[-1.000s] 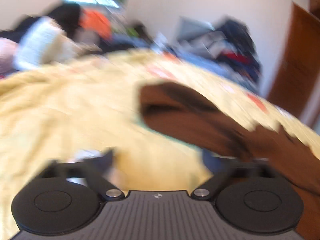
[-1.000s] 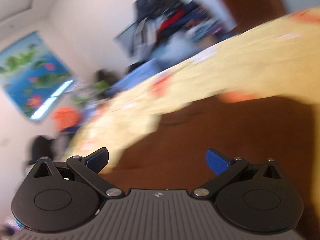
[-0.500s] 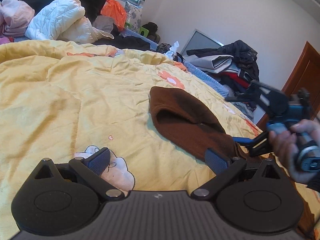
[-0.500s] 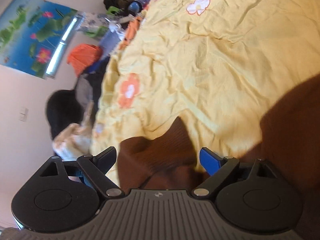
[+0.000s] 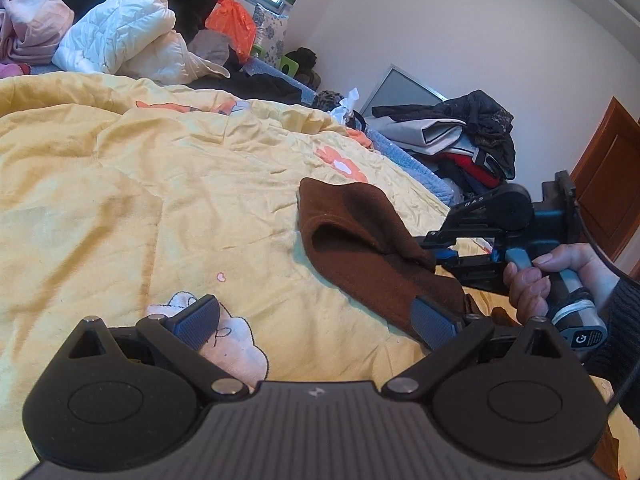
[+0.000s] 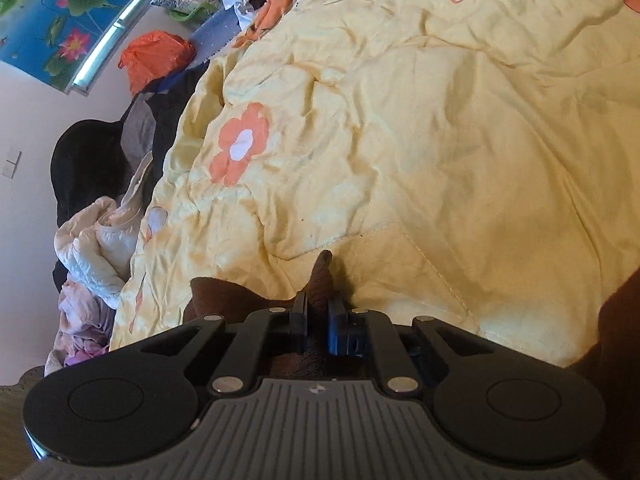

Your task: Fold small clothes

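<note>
Brown garment (image 5: 360, 240): small, knitted-looking piece lying on the yellow quilt (image 5: 140, 200) of the bed, stretched from the middle of the quilt toward the person's right side; exact kind of garment cannot be told.
Shape of it: one end lies open like a mouth or cuff, the cloth rumpled and partly doubled over, not flat.
Right tongs (image 6: 318, 308): jaws have just been closing and now stand nearly together, with a ridge of the brown cloth pinched between them; a tip of the cloth pokes up past the fingers.
Right hand (image 5: 560, 280): wrapped round the handle of that tool, seen from the left wrist view at the garment's near-right end.
Left tongs (image 5: 320, 320): jaws spread wide, holding nothing; one finger (image 5: 432, 322) lies over the garment's near edge, the other over a white cartoon print on the quilt. Whether the finger touches the cloth cannot be told.
Surroundings: white padded jacket (image 5: 120, 36) and other heaped clothes at the far side of the bed, well apart from the work.
Progress: early, by my reading. One edge is gripped, no neat fold shows yet.
Left to do: probably take a second hold with the free tongs, spread the piece, then fold it over and lay it down.
</note>
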`<state>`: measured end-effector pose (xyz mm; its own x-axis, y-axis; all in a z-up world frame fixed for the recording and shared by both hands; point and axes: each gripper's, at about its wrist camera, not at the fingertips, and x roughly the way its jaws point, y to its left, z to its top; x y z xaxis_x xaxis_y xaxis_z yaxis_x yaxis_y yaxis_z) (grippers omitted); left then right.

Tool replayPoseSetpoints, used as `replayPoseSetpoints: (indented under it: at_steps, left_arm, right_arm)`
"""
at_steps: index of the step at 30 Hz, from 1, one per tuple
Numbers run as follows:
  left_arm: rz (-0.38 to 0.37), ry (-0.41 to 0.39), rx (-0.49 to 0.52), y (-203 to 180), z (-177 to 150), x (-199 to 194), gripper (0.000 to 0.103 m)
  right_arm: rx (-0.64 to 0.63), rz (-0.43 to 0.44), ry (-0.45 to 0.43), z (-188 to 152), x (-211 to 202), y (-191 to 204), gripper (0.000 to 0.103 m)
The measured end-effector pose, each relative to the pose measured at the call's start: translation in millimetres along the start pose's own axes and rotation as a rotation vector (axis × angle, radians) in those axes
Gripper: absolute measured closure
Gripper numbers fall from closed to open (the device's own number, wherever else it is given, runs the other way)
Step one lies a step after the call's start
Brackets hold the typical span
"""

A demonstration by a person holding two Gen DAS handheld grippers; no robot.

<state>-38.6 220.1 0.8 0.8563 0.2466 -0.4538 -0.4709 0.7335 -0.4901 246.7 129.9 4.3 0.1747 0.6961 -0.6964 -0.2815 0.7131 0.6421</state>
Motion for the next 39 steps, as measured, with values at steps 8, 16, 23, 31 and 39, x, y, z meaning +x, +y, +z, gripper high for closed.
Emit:
replayPoseSetpoints:
  at_steps: [8, 16, 23, 31, 39]
  left_arm:
    - [0.009, 0.001, 0.013, -2.0, 0.1, 0.6, 0.0]
    - [0.02, 0.004, 0.026, -4.3, -0.3, 1.9, 0.0]
    - [0.025, 0.039, 0.044, -11.7, 5.8, 8.9, 0.0]
    - [-0.268, 0.411, -0.108, -69.0, 40.9, 82.9, 0.0]
    - [-0.271, 0.498, 0.223, -178.4, 24.8, 126.3, 0.001]
  right_arm:
    - [-0.136, 0.239, -0.137, 0.4, -115.6, 57.9, 0.087]
    - [-0.134, 0.289, -0.48, -27.5, -373.9, -29.0, 0.087]
    - [0.201, 0.182, -0.699, -103.2, -477.3, -200.6, 0.087]
    - [0.387, 0.147, -0.695, -138.1, -427.3, -284.8, 0.087]
    - [0.407, 0.19, -0.677, -152.7, -427.3, -303.9, 0.087]
